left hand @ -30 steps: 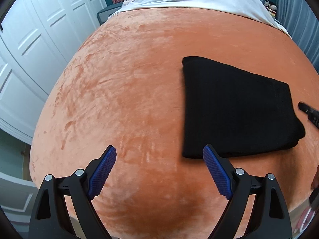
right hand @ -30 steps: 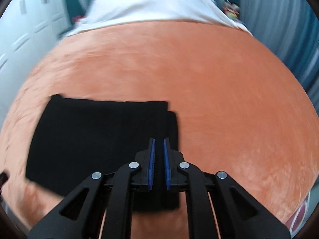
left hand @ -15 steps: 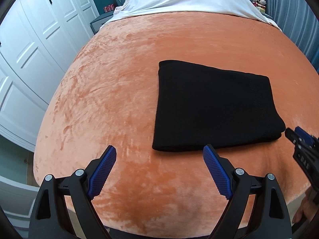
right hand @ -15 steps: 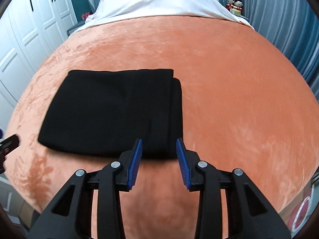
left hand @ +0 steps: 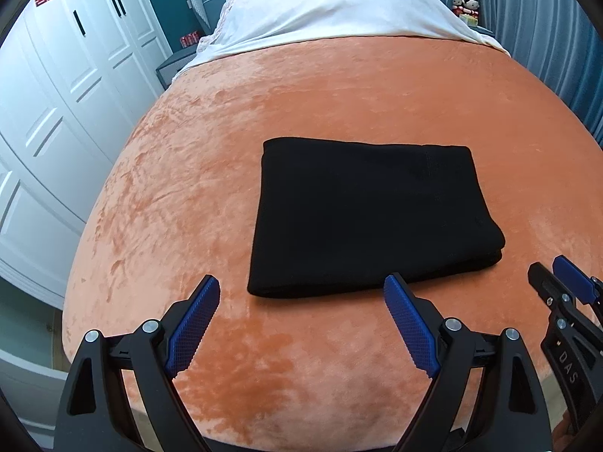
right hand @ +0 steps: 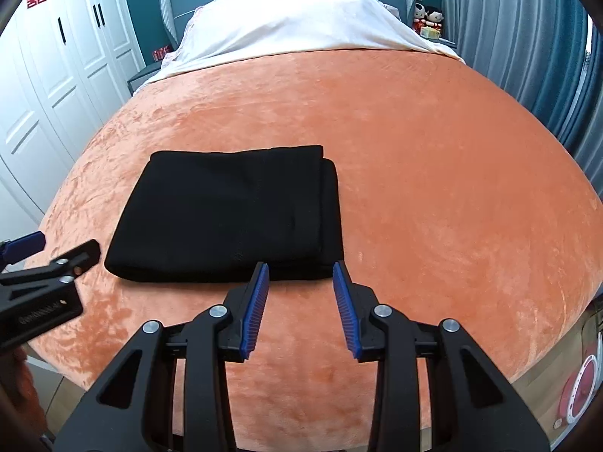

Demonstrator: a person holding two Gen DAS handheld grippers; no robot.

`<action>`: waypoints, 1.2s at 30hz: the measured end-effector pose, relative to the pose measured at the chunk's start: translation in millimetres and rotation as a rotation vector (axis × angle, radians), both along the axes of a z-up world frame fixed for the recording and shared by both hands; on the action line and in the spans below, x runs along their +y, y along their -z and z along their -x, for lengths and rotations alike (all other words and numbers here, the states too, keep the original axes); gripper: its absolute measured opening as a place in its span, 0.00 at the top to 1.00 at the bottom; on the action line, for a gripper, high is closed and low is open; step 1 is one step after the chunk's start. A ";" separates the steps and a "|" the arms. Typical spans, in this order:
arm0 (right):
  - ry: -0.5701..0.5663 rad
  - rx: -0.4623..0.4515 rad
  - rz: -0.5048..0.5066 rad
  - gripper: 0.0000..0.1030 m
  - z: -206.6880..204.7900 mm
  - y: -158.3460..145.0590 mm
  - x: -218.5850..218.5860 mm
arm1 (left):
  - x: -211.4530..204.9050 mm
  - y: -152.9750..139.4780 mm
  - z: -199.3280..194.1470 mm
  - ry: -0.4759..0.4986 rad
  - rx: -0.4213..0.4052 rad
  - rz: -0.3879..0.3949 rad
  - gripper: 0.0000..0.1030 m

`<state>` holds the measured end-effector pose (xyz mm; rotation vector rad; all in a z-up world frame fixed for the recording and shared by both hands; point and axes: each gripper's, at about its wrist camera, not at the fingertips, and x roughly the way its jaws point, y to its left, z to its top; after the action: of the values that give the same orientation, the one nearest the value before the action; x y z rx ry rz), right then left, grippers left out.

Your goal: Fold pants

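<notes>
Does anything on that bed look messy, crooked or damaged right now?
Nothing stands out. The black folded pants lie flat in a tidy rectangle on the orange plush blanket, with only the lower layers peeking out slightly along their right edge. Both grippers are clear of them.

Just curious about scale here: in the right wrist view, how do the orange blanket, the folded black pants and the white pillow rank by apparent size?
1. orange blanket, far the largest.
2. folded black pants.
3. white pillow, unsure against the pants: it lies farther from the camera and looks nearly as big.
</notes>
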<state>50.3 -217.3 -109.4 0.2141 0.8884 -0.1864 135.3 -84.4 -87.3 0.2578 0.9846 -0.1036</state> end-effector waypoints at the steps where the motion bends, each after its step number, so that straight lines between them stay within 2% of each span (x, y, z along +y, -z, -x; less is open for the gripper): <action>1: 0.002 0.001 0.000 0.66 -0.6 0.4 0.5 | -1.7 2.2 -1.1 0.003 0.002 -0.004 0.16; 14: -0.001 0.055 0.008 0.65 -26.6 27.5 -11.4 | -12.8 42.0 -37.1 0.020 0.061 -0.022 0.16; 17: 0.002 0.051 0.013 0.57 -37.5 30.9 -10.2 | -19.4 49.8 -50.2 0.031 0.070 -0.021 0.16; 20: 0.002 0.051 0.015 0.56 -46.9 34.8 -8.4 | -29.2 54.0 -57.2 0.053 0.075 -0.015 0.16; 24: 0.022 0.064 0.001 0.56 -56.1 42.6 -14.6 | -45.5 72.3 -70.1 0.096 0.133 0.026 0.16; 26: 0.036 0.065 0.008 0.55 -57.9 44.8 -20.9 | -52.3 86.9 -76.4 0.108 0.192 0.050 0.16; 27: 0.041 0.067 0.009 0.53 -57.9 45.4 -23.6 | -56.1 96.8 -79.2 0.116 0.228 0.067 0.16; 28: 0.043 0.070 0.010 0.43 -57.7 46.1 -27.7 | -58.8 102.8 -80.2 0.114 0.241 0.059 0.16; 30: 0.023 0.092 -0.023 0.30 -61.2 51.7 -35.6 | -61.2 103.1 -76.8 0.119 0.214 0.043 0.16; 33: -0.022 0.101 -0.074 0.30 -72.7 59.5 -38.4 | -53.9 100.3 -73.7 0.095 0.202 0.051 0.16; 36: -0.062 0.119 -0.044 0.30 -92.1 68.5 -35.0 | -40.9 103.4 -77.2 0.063 0.238 0.078 0.16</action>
<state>142.3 -252.3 -177.8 0.2179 1.0172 -0.1230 212.5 -125.3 -190.6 0.2075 1.2065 -0.2339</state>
